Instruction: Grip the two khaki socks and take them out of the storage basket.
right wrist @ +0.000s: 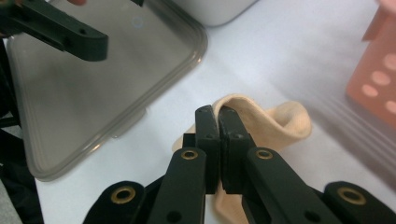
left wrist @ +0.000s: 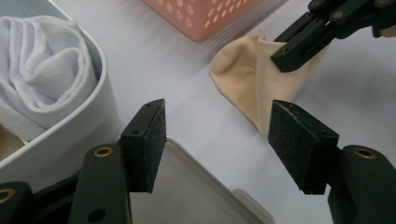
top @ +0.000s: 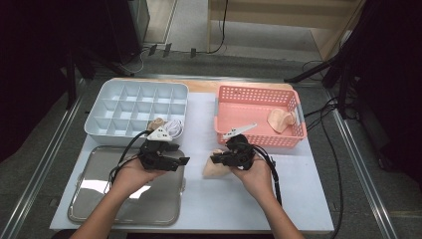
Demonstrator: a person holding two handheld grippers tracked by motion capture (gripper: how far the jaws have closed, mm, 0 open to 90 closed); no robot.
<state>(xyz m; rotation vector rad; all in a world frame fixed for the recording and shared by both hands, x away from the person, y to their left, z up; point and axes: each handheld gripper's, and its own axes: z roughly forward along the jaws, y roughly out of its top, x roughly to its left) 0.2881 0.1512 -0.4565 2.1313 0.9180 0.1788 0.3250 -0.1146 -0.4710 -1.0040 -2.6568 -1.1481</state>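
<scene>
The beige sock (right wrist: 275,122) lies on the white table (top: 199,129) between the pink basket (top: 259,94) and the metal tray (top: 99,199), pinched by the right gripper (right wrist: 218,116). The left gripper (left wrist: 217,140) waits spread. The divided box (top: 119,107) holds two socks; another remains in the basket.

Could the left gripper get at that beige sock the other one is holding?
Probably yes. The left gripper stands open, aimed at the beige sock, with bare table between them. The right gripper is shut on the sock's far edge, leaving the near side free.
</scene>
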